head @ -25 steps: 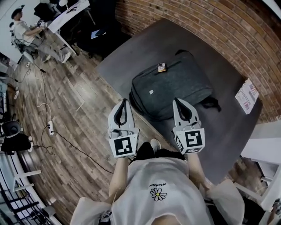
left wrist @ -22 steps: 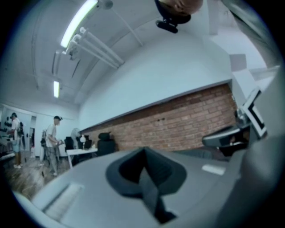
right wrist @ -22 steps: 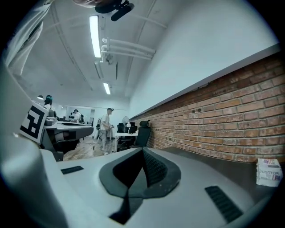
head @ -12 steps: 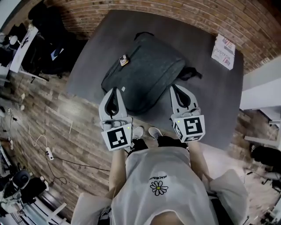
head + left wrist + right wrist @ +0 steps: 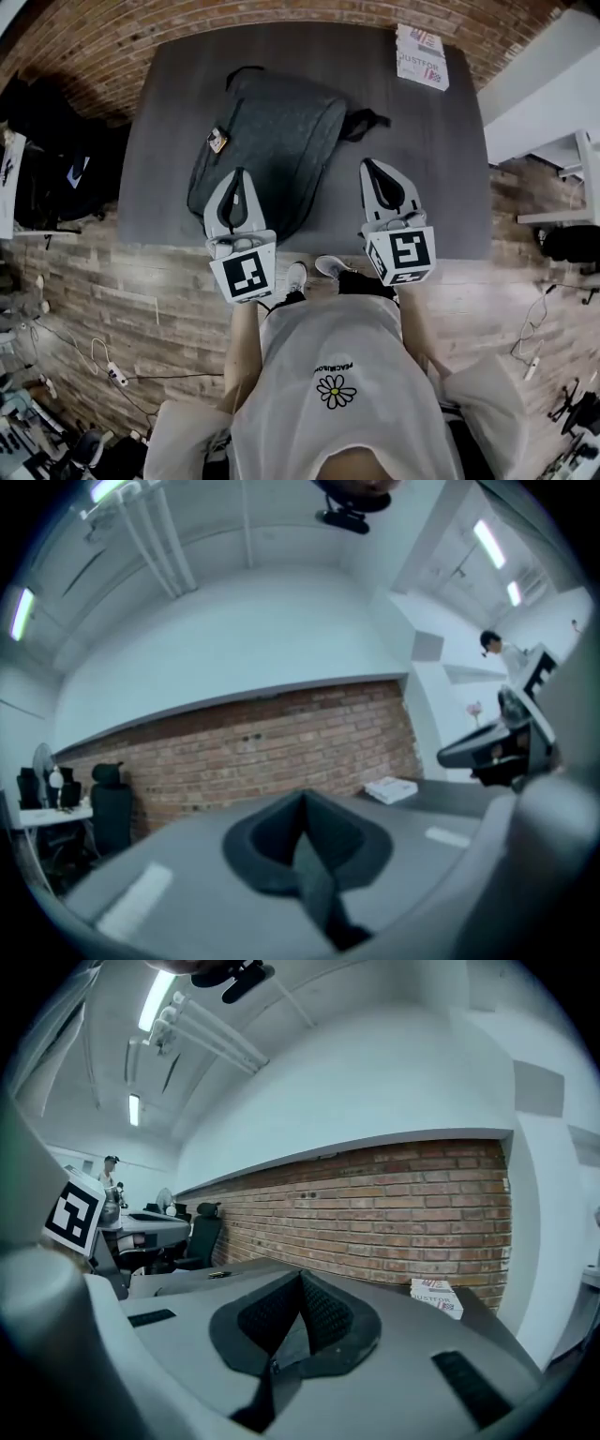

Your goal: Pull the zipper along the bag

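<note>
Brick wall behind; dark table (image 5: 450, 187) fills upper frame. Left gripper (image 5: 240, 176) shut, empty, at the near edge of the bag (image 5: 272, 131), upper centre. Right gripper (image 5: 369, 167) shut, empty, beside it. We judge zipper pull not yet begun.

A backpack (image 5: 272, 131) lies on the left half of the table (image 5: 450, 187), and a small box (image 5: 421, 56) sits at the table's far right corner. A brick wall (image 5: 281, 14) stands behind the table. The 2 grippers are at the near edge: the left gripper (image 5: 240, 173) over the backpack's near end, the right gripper (image 5: 368, 165) just right of the backpack, above bare tabletop.
</note>
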Available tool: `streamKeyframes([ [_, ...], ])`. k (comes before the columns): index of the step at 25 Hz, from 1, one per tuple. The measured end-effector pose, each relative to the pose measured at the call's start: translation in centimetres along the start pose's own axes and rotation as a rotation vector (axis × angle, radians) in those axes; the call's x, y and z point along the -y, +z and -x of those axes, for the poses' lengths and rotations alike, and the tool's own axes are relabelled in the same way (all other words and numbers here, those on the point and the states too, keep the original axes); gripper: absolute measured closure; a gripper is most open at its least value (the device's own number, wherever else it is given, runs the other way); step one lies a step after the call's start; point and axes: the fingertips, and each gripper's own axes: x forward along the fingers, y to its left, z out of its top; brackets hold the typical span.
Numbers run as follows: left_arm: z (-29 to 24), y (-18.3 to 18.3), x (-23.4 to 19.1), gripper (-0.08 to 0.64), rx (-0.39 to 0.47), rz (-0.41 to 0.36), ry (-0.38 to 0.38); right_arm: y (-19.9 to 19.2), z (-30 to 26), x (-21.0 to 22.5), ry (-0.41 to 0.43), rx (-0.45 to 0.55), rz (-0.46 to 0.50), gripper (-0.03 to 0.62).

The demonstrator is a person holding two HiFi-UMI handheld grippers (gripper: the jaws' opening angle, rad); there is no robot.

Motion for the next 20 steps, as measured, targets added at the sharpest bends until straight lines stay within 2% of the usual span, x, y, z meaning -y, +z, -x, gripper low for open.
streamKeyframes([
  [5,-1.1,-0.1,0.9,0.555,0.0,-0.01,-0.047,-0.5,0.7,0.7,-0.049,-0.006,-0.008,0.592],
  [10,-1.9,-1.8,1.6,0.555,-0.076,-0.06,-0.089,-1.9,0.0,0.6,-0.039,-0.051,-0.007,0.592],
  [12,-2.6,-3.2,2.0,0.555,-0.124,-0.079,-0.127,-3.4,-1.0,0.0,-0.001,-0.102,0.008,0.59],
  [13,-3.0,-4.1,2.4,0.555,-0.155,-0.087,-0.152,-4.3,-1.6,-0.4,0.025,-0.133,0.017,0.521],
  [14,-3.4,-5.1,2.7,0.555,-0.19,-0.094,-0.177,-5.5,-2.3,-0.7,0.047,-0.167,0.026,0.489],
  [20,-3.9,-10.8,4.3,0.555,-0.398,-0.125,-0.28,-14.7,-5.8,-2.8,0.172,-0.427,0.15,0.439],
])
